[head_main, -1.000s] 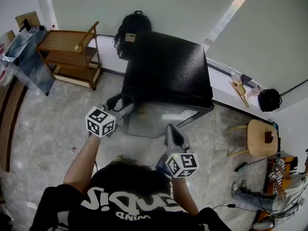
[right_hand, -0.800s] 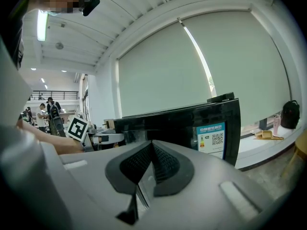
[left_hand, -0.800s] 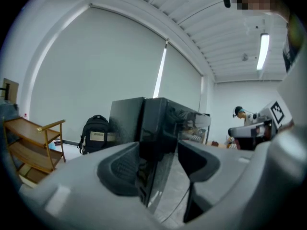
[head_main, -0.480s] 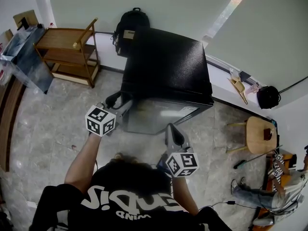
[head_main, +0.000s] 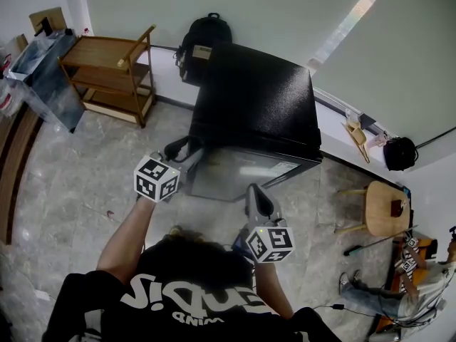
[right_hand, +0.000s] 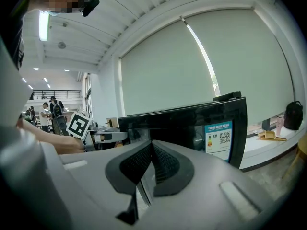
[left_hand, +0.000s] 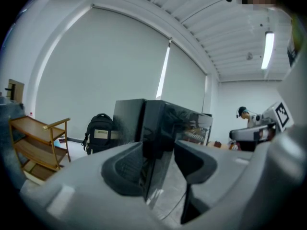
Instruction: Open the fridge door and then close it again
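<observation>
So far, nothing of the task is looking done: the black fridge (head_main: 256,98) is standing against the wall with its glossy door (head_main: 239,173) appearing shut, or at most a crack ajar, which I am not managing to settle. The left gripper (left_hand: 160,147) is reaching roughly level at the door's left edge (left_hand: 154,123), which is sitting between its jaws. Those jaws have just been closing, yet the pads are not visibly pressing on it, a gap showing on the right side. The right gripper (right_hand: 151,150) is hanging in front of the door, clenched on nothing. Judging from this, the person is working on the first grasp. Pulling the door open and swinging it back shut are both remaining.
</observation>
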Tool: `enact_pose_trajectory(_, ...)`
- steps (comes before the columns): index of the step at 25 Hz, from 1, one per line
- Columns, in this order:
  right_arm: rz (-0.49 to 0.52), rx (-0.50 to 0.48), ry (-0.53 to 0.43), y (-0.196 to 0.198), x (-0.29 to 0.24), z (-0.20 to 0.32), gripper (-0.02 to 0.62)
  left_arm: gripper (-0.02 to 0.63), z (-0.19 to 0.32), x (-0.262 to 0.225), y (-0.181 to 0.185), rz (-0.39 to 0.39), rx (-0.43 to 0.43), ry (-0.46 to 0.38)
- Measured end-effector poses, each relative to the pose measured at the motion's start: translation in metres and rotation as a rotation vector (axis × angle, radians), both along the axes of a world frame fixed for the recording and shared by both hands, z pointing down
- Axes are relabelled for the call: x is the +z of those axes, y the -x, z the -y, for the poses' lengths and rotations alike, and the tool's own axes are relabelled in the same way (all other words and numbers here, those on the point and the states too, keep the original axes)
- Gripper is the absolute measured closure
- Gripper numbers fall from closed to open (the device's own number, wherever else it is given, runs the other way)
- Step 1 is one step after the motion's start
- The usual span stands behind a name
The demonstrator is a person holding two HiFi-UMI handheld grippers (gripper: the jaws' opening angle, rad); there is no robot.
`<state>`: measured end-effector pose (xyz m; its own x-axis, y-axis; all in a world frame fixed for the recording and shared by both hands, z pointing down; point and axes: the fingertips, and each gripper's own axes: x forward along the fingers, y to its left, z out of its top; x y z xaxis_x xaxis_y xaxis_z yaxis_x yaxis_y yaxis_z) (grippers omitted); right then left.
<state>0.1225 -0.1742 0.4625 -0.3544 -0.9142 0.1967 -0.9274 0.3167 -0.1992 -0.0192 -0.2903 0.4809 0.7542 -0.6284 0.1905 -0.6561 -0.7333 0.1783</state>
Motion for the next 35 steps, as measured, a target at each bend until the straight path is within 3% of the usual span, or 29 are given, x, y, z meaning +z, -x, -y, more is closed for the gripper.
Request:
enact_pose_trajectory(10,-0.003,-0.009,0.012,0.001,0.003,0.002,0.598,0.423,-0.006,-0.002,0.002,0.004,-0.011,0.008)
enact_pose_trajectory(16,-0.006,-0.036,0.018,0.004,0.008,0.003,0.598,0.439,-0.040,-0.002,0.006,-0.030,-0.012,0.018)
enact_pose_trajectory(35,0.000,-0.035,0.020,0.010,0.001,-0.034,0.598,0.454,-0.114,-0.004,0.012,-0.025,-0.049,0.040)
